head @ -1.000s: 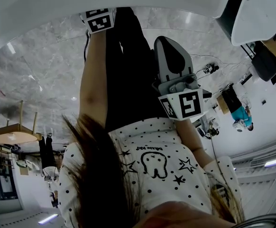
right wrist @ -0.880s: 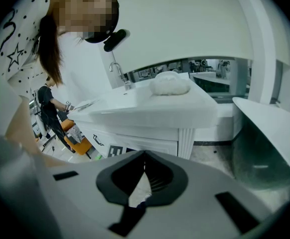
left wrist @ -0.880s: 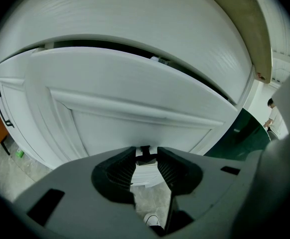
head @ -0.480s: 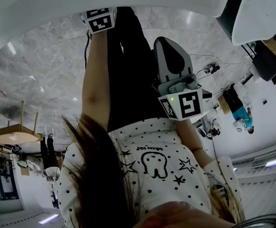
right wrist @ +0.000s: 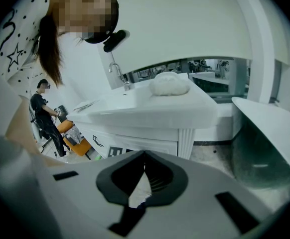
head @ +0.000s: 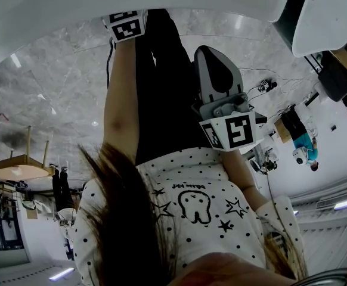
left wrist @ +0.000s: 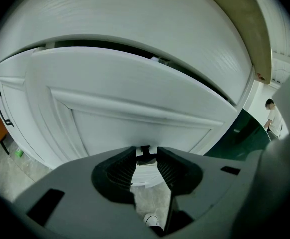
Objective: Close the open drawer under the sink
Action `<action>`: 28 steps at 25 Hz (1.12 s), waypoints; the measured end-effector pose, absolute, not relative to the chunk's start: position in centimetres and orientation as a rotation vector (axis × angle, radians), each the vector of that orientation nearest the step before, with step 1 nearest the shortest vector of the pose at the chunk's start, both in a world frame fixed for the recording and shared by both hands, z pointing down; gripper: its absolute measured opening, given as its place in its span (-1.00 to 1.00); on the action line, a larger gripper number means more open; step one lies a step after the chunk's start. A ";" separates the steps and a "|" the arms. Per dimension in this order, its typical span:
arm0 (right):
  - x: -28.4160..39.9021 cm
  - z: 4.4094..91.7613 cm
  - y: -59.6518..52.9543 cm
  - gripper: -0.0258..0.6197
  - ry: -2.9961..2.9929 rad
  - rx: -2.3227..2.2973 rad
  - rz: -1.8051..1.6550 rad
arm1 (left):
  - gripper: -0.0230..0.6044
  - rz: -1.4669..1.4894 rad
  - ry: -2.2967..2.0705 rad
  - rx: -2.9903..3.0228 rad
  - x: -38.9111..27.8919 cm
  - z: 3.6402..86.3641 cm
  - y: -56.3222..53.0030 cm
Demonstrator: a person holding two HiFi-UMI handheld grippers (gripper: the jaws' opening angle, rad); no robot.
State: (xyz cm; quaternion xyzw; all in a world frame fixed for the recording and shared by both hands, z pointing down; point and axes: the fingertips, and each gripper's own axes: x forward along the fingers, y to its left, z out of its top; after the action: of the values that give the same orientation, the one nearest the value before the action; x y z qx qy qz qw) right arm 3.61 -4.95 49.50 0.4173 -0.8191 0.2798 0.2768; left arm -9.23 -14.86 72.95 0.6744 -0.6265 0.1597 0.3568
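Two grippers: left gripper is held at the drawer front, fingers slightly apart w/ its small dark knob between the tips. Drawer is ajar under the sink. Right gripper fingers are pressed together, empty. Push step is judged just starting; next, a straight inward push is needed.

The white panelled drawer juts out beneath the white sink bench, close and directly before the left tool.
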 end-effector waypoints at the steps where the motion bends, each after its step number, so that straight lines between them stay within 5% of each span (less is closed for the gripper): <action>1: 3.6 49.5 -5.0 -0.87 -2.199 1.122 0.751 | -0.49 0.412 -1.618 1.741 -9.2 72.9 -14.8; 28: 3.8 49.6 -4.8 -0.87 -2.195 1.096 0.745 | -0.49 0.398 -1.632 1.739 -8.7 72.6 -15.0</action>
State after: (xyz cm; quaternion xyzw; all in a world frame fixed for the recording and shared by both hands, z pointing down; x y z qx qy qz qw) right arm 3.76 -4.83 49.62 0.4099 -0.8206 0.2784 0.2848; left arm -8.74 -14.98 72.64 0.6727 -0.6312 0.1538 0.3541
